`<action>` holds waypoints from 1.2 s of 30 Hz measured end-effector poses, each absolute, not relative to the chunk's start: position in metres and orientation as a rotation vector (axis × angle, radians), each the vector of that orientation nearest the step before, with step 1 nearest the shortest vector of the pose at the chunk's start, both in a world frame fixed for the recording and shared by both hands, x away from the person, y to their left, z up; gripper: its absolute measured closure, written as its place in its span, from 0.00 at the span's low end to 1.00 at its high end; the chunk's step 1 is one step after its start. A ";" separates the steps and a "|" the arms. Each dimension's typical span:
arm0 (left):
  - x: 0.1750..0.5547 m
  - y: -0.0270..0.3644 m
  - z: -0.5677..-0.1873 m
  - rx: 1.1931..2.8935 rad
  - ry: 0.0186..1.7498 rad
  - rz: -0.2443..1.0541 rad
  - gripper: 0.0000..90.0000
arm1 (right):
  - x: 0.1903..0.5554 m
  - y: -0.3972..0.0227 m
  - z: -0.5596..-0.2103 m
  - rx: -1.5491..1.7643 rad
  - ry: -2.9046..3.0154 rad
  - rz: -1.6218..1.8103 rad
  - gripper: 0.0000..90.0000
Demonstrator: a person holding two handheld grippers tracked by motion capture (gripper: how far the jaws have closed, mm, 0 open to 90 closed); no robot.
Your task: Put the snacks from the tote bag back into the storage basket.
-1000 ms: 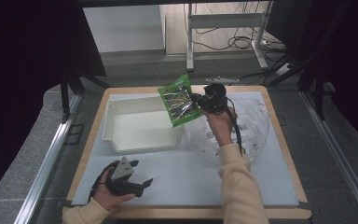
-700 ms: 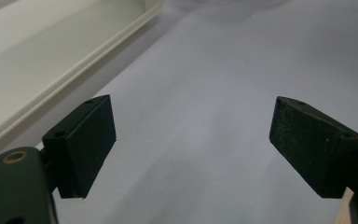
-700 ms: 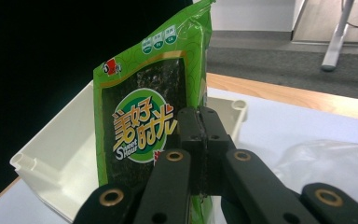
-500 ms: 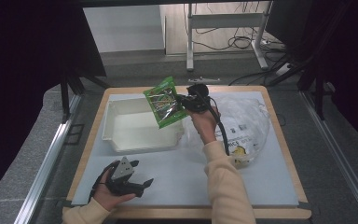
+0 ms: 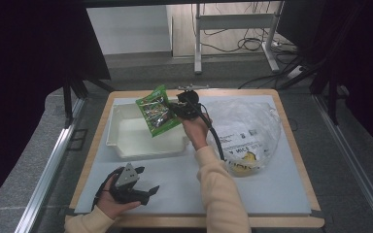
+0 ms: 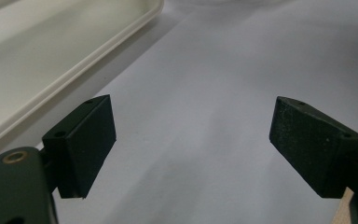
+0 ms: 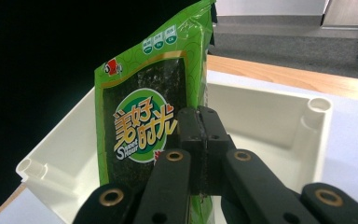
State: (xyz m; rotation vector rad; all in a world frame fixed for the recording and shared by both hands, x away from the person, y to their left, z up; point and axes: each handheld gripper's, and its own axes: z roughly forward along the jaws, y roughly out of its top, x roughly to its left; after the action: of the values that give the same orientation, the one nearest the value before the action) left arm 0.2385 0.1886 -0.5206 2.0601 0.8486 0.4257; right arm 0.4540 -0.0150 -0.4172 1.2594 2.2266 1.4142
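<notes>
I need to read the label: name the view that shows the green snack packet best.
The right gripper view: the green snack packet stands close, label facing the camera, clamped by the right gripper. The high view shows it small above the white tray.

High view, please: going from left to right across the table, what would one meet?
Left gripper held low by a hand → white plastic tray → green seaweed snack packet → right gripper → crumpled clear plastic bag.
</notes>
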 end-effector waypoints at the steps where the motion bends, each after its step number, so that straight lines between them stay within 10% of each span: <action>1: 0.239 0.189 -0.520 2.064 0.848 0.427 0.16 | 0.454 -0.014 -0.419 1.262 2.230 1.408 1.00; 36: 0.239 0.191 -0.520 2.058 0.843 0.432 0.16 | 0.458 0.061 -0.491 1.384 2.253 1.349 1.00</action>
State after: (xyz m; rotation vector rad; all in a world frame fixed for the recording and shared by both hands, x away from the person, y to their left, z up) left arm 0.2387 0.1908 -0.5197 2.0577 0.8429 0.4324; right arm 0.4584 0.0612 -0.4906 1.3836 2.2530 1.3489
